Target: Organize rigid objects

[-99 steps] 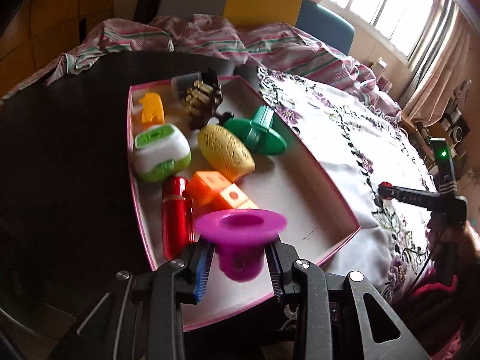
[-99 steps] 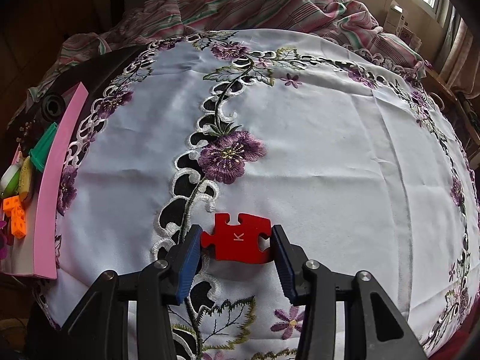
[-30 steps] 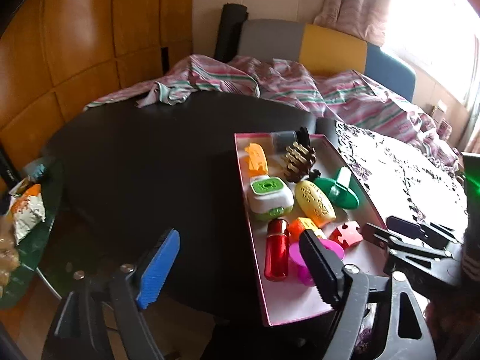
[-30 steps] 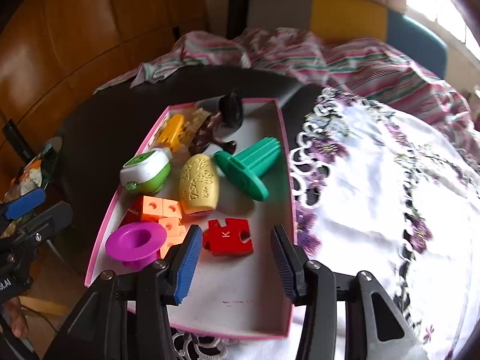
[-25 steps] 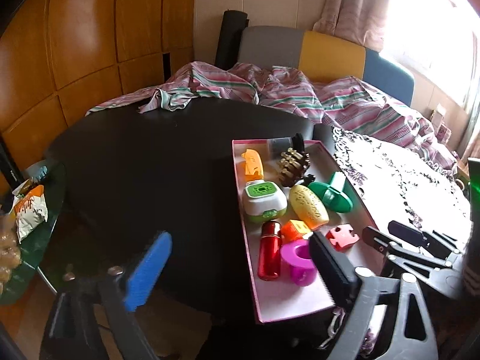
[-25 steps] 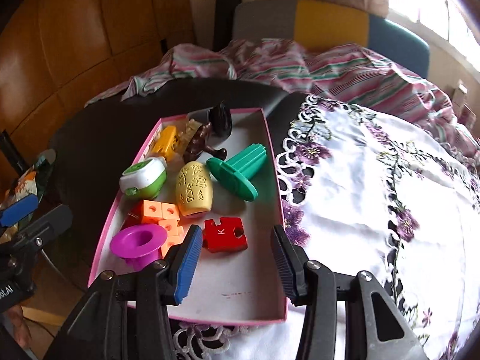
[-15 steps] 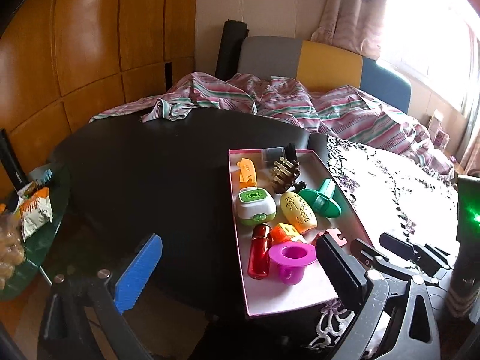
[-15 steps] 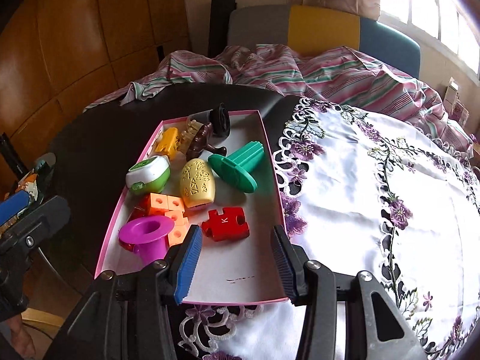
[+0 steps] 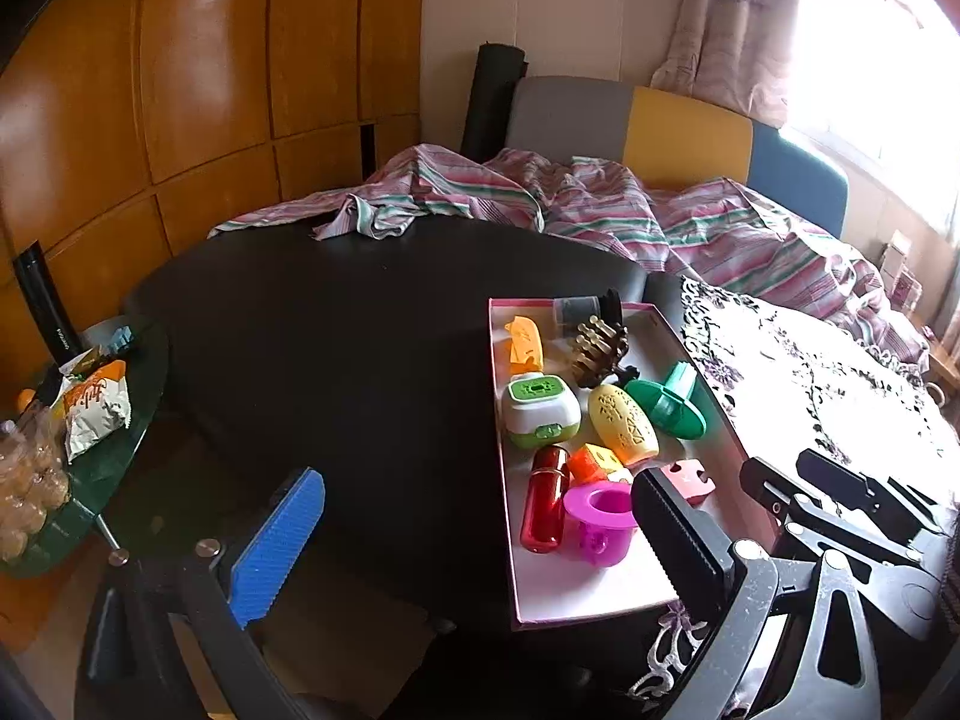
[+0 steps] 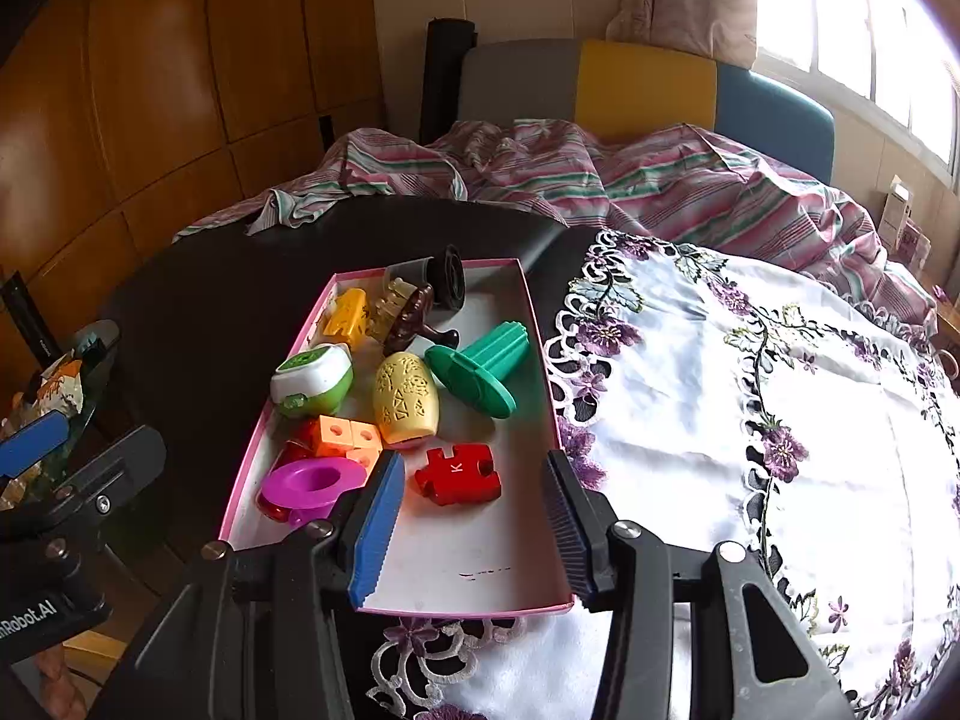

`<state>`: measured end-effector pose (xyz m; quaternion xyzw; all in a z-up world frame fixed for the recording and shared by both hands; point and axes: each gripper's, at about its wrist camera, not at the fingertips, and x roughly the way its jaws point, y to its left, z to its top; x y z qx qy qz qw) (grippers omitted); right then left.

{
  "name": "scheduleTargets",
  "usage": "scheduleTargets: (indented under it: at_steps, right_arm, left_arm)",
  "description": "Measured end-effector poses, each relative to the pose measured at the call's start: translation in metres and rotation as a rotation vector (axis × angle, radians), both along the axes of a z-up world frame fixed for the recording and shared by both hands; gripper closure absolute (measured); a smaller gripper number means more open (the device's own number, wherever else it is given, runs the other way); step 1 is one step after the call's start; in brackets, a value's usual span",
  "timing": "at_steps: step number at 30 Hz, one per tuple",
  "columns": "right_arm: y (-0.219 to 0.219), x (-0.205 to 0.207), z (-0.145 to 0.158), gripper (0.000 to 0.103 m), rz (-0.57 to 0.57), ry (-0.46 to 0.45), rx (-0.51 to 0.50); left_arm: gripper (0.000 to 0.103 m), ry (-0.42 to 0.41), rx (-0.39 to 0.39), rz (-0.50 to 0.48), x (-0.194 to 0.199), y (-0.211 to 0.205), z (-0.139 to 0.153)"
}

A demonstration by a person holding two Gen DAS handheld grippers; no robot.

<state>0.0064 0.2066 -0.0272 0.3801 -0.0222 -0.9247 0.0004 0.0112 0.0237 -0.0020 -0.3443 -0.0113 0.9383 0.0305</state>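
A shallow pink-rimmed tray (image 10: 540, 324) lies on the dark round table beside the white embroidered cloth (image 10: 780, 390). It holds a red puzzle piece (image 10: 459, 474), a magenta cup (image 10: 312, 483), orange cubes (image 10: 345, 438), a yellow egg (image 10: 405, 399), a green flanged toy (image 10: 480, 369) and a green-white box (image 10: 312, 381). My right gripper (image 10: 473, 468) hovers open above the tray's near end, nothing between its pads. My left gripper (image 9: 471, 483) stands wide open and empty over the table left of the tray (image 9: 498, 420). The magenta cup (image 9: 600, 516) stands beside a red cylinder (image 9: 543, 507).
A striped blanket (image 10: 600, 174) is heaped behind the table in front of a grey, yellow and blue sofa back. At the far left a small glass side table (image 9: 90, 516) carries snack bags. Wooden wall panels fill the left. The cloth covers the right half of the table.
The left gripper has let go of the magenta cup and the right of the red puzzle piece; both now lie in the tray. Both grippers have drawn back and up, the left jaws spreading wider.
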Motion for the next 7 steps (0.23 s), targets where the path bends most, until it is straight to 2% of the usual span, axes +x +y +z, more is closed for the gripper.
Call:
scheduleTargets:
  at_steps: [7]
  right_arm:
    - [-0.0019, 0.0009, 0.0018, 0.055, 0.005, 0.01, 0.002]
  left_arm:
    - [0.002, 0.0, -0.002, -0.007, -0.0004, 0.0002, -0.0003]
